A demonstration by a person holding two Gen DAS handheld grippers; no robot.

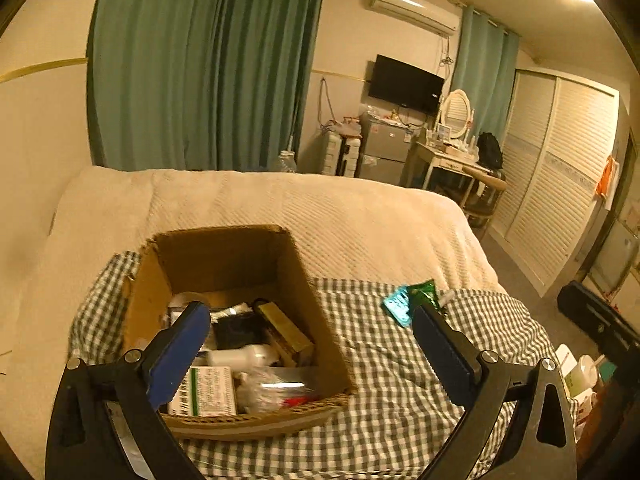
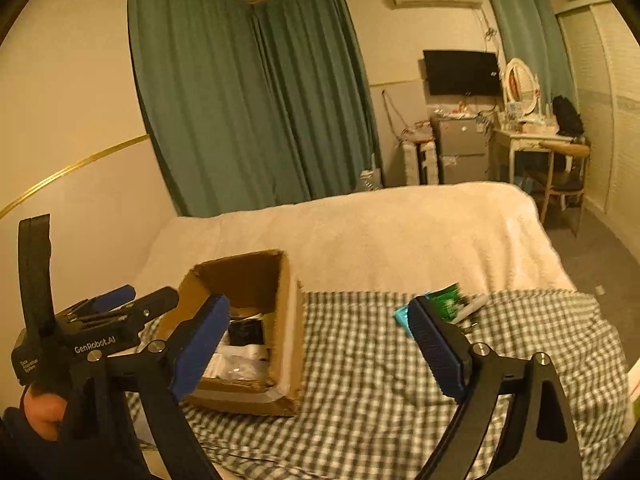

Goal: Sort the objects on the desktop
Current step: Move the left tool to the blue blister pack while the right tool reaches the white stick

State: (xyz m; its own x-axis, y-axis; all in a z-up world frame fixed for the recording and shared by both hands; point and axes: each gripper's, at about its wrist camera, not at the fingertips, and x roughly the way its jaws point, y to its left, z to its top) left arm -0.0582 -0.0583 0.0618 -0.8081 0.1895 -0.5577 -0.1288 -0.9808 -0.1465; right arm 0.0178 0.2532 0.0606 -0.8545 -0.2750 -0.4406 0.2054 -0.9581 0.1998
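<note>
Two packets (image 1: 410,300) beside cardboard box (image 1: 224,260)

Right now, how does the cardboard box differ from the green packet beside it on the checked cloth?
The cardboard box is brown, large and stands open, holding several items; the green packet is small, shiny and lies flat. The box sits left on the checked cloth; the packet lies right. Both rest on that cloth, untouched.

An open brown cardboard box (image 1: 240,280) sits lower left of centre, upright, filled with small packets and bottles. Right of it, apart, a teal foil packet (image 1: 398,304) and a green foil packet (image 1: 424,292) lie touching on the checked cloth.
</note>
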